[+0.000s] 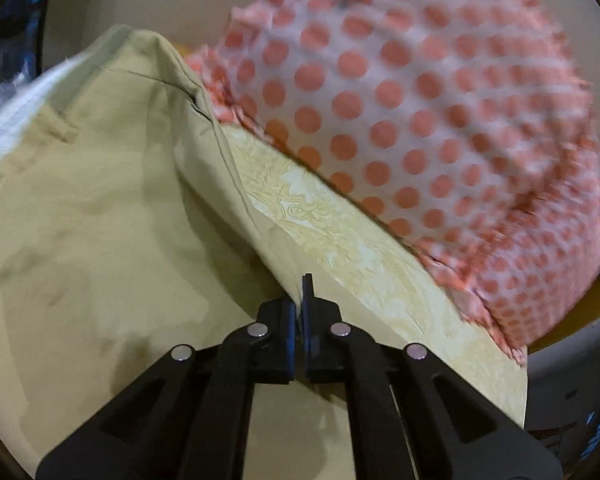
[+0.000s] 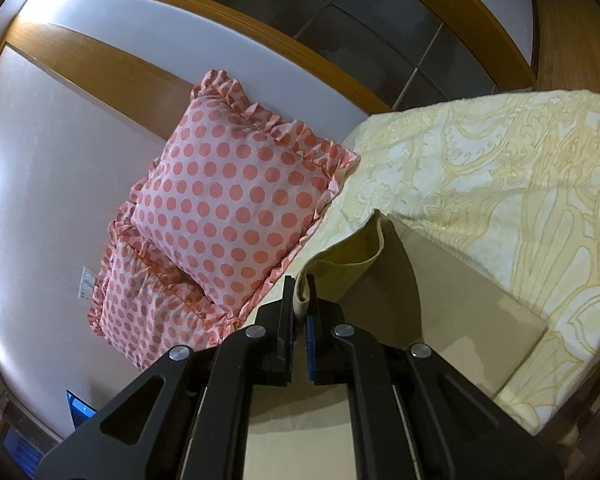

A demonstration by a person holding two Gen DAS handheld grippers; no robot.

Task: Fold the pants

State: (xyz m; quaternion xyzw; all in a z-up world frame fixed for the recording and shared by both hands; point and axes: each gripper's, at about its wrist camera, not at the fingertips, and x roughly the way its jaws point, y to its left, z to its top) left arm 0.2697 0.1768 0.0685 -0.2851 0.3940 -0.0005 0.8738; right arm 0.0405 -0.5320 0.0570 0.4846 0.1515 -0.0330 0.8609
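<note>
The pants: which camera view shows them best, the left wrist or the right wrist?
The left wrist view: the pants fill its left half, with a seam and a belt loop visible, and the left gripper pinches their edge. The right wrist view shows only a folded edge held in the right gripper.

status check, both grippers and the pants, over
Left hand-held gripper shut on khaki pants. Right hand-held gripper shut on a pants edge. Pants lifted over the bedspread. Polka-dot pillow close by the left side.
</note>
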